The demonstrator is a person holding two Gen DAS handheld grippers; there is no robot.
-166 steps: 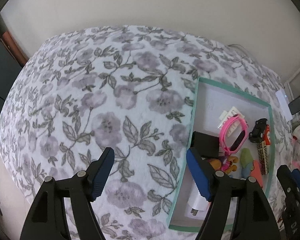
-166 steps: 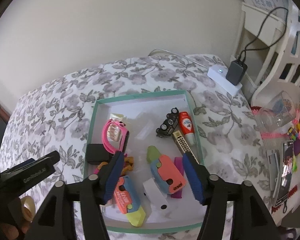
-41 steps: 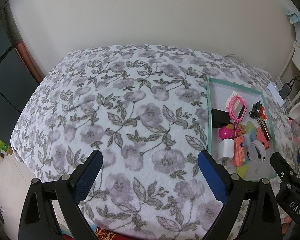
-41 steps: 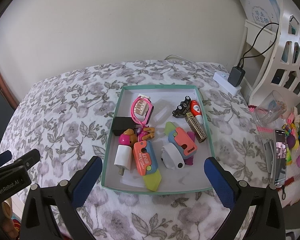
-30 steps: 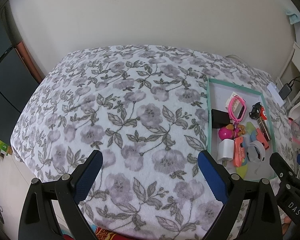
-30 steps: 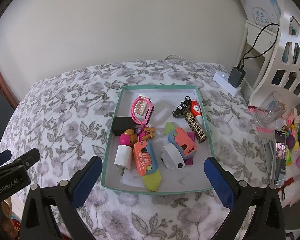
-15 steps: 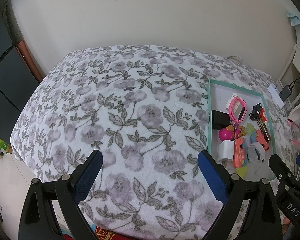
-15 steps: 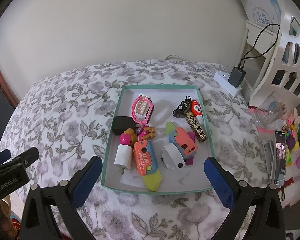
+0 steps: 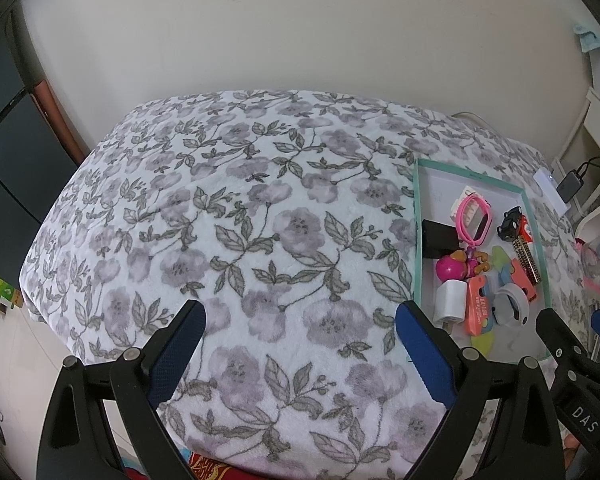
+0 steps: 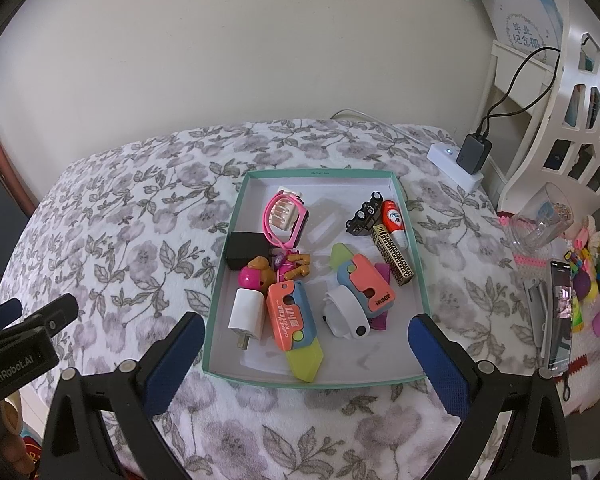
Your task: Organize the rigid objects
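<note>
Two hand-held tongs hang above a bed, both spread wide and empty. The right gripper (image 10: 304, 332) sits at six o'clock in its own view, its blue pads flanking the near edge of a teal-rimmed tray (image 10: 236, 264) without touching it. The left gripper (image 9: 300, 324) hovers over bare floral blanket (image 9: 228, 216), with the tray at its three o'clock.

Inside the tray, small rigid things lie crowded. A white charger plug (image 10: 247, 311) sits at seven o'clock, touching an orange toy knife with a yellow tip (image 10: 294, 328). A second orange and blue toy knife (image 10: 366, 286) lies at four o'clock, overlapping a white curved piece (image 10: 346, 314). A pink strap (image 10: 286, 220) rests at eleven o'clock, a black block (image 10: 244, 248) at nine, a black toy car (image 10: 364, 214) at one.

Risk, as a judgement: the items touch, so closing on one may drag or tip its neighbour. The blanket looks soft, so pressing down could tilt the tray and slide its contents.
</note>
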